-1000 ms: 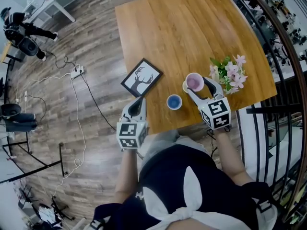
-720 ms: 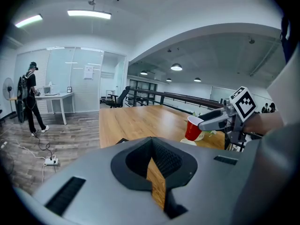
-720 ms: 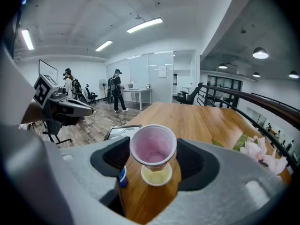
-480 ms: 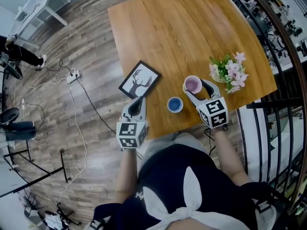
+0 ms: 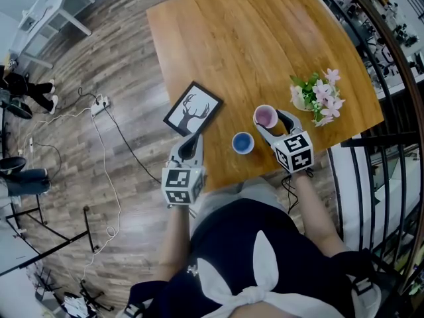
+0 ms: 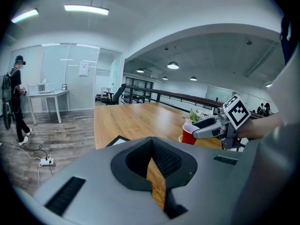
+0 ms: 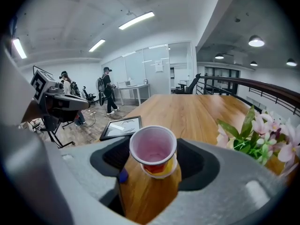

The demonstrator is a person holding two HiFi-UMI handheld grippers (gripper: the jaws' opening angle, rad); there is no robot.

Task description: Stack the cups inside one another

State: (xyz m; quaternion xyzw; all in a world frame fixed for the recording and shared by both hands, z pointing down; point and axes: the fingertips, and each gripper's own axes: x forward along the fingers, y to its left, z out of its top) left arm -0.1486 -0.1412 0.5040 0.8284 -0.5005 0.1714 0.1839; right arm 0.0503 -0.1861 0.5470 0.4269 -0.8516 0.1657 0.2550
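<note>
A red cup (image 5: 266, 116) with a pale inside stands between the fingers of my right gripper (image 5: 269, 117), which is shut on it. In the right gripper view the red cup (image 7: 153, 150) sits down inside a yellow cup (image 7: 162, 171) on the wooden table (image 5: 245, 38). A blue cup (image 5: 242, 142) stands alone just left of it, near the front edge. My left gripper (image 5: 192, 139) hovers at the table's front left edge, shut and holding nothing; its view shows only a thin slit between its jaws and the red cup (image 6: 189, 135) far off.
A black-framed deer picture (image 5: 193, 108) lies at the table's left edge, just beyond my left gripper. A pot of pink flowers (image 5: 317, 98) stands right of the red cup. A dark railing (image 5: 391, 78) runs past the right side. People stand far off across the room.
My right gripper has come down with the red cup, which now covers the yellow cup that showed beside it before. The left gripper has barely shifted.
</note>
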